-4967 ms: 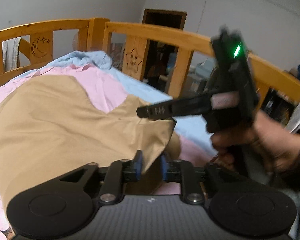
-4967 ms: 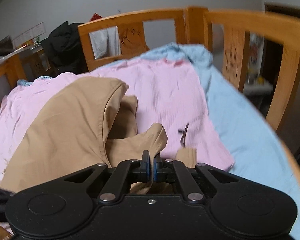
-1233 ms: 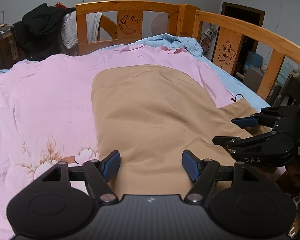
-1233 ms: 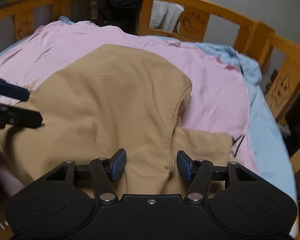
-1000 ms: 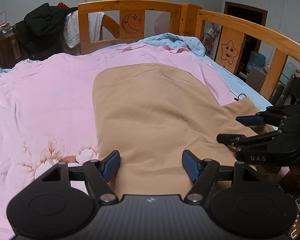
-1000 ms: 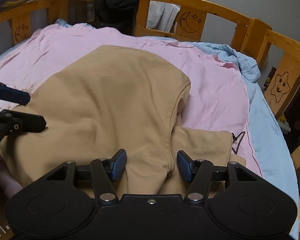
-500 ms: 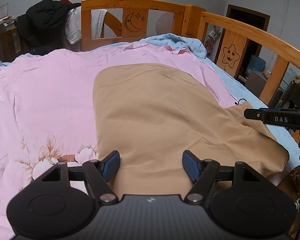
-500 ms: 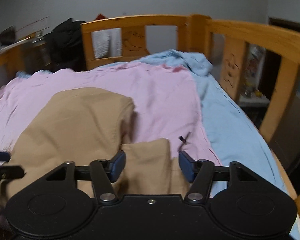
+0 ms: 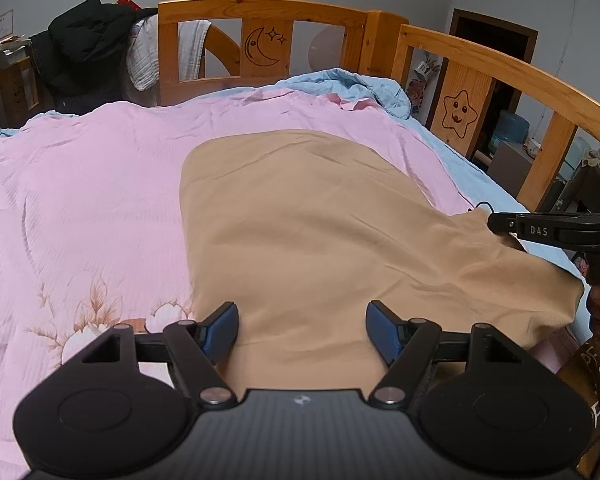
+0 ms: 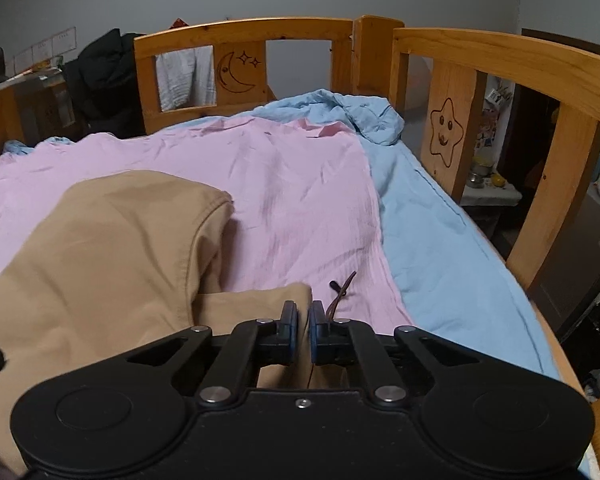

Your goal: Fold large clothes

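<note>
A large tan garment (image 9: 320,240) lies spread on the pink bedsheet (image 9: 80,200); it also shows in the right wrist view (image 10: 100,248). My left gripper (image 9: 302,330) is open, its blue pads either side of the garment's near edge. My right gripper (image 10: 303,326) is shut on a near corner of the tan garment, beside a dark drawstring (image 10: 340,290). The right gripper also shows at the right edge of the left wrist view (image 9: 496,224), side on.
A wooden bed rail (image 9: 260,12) with moon and star cut-outs runs round the back and right. A blue sheet (image 10: 440,220) lies along the right side. Dark clothes (image 9: 88,48) and a grey towel hang on the rail at the back left.
My right gripper has closed on the garment's corner; half a second ago it was open. The left gripper stays open and has hardly moved.
</note>
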`<state>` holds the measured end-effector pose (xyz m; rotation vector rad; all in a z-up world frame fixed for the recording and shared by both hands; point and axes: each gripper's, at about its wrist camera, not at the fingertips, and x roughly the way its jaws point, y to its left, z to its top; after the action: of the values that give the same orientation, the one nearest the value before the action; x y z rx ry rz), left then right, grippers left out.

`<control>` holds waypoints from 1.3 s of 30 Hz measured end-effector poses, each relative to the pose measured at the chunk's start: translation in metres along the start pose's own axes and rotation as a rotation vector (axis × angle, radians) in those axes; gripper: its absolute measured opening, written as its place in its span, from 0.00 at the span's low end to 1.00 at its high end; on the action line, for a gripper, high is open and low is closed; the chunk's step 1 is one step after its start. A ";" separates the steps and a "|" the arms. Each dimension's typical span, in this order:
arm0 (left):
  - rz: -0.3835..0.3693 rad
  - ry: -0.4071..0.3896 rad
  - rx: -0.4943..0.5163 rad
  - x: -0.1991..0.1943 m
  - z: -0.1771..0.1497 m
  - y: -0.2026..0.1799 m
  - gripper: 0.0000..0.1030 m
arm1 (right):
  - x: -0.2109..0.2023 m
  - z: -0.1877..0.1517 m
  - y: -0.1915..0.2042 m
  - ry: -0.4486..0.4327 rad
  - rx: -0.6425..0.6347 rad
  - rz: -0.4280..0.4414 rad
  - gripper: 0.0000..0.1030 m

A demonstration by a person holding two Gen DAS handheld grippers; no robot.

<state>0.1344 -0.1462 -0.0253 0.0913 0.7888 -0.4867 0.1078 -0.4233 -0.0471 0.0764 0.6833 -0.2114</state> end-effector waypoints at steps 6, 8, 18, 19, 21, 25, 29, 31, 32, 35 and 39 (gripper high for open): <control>-0.062 -0.014 -0.067 -0.004 0.001 0.011 0.78 | -0.008 0.000 -0.002 -0.016 0.025 0.016 0.06; -0.103 -0.026 -0.116 -0.005 0.004 0.018 0.82 | -0.008 0.001 -0.004 -0.018 0.036 0.020 0.07; -0.097 -0.009 -0.211 -0.001 0.007 0.051 0.96 | -0.005 0.000 -0.005 -0.020 0.035 0.023 0.17; -0.106 0.004 -0.215 0.000 0.005 0.054 0.96 | -0.006 0.000 -0.005 -0.022 0.035 0.025 0.17; -0.115 0.030 -0.218 0.002 0.003 0.062 0.97 | -0.006 0.000 -0.007 -0.028 0.036 0.027 0.29; -0.161 0.065 -0.225 0.002 -0.004 0.075 0.98 | -0.009 0.000 -0.009 -0.046 0.047 0.021 0.61; -0.236 0.077 -0.246 0.004 -0.005 0.086 0.99 | -0.013 0.006 -0.014 -0.062 0.051 0.048 0.80; -0.248 0.083 -0.252 0.005 -0.004 0.088 0.99 | -0.016 0.013 -0.020 -0.071 0.075 0.119 0.88; -0.253 0.088 -0.255 0.007 -0.003 0.088 0.99 | -0.018 0.018 -0.023 -0.078 0.104 0.175 0.95; -0.265 0.105 -0.268 0.012 0.000 0.089 0.99 | -0.013 0.032 -0.029 -0.050 0.175 0.381 0.99; -0.285 0.137 -0.268 0.021 -0.001 0.088 0.99 | 0.023 0.055 -0.014 0.145 0.166 0.581 0.99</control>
<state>0.1861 -0.0766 -0.0498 -0.2420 1.0012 -0.6433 0.1558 -0.4483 -0.0191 0.4459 0.7587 0.2993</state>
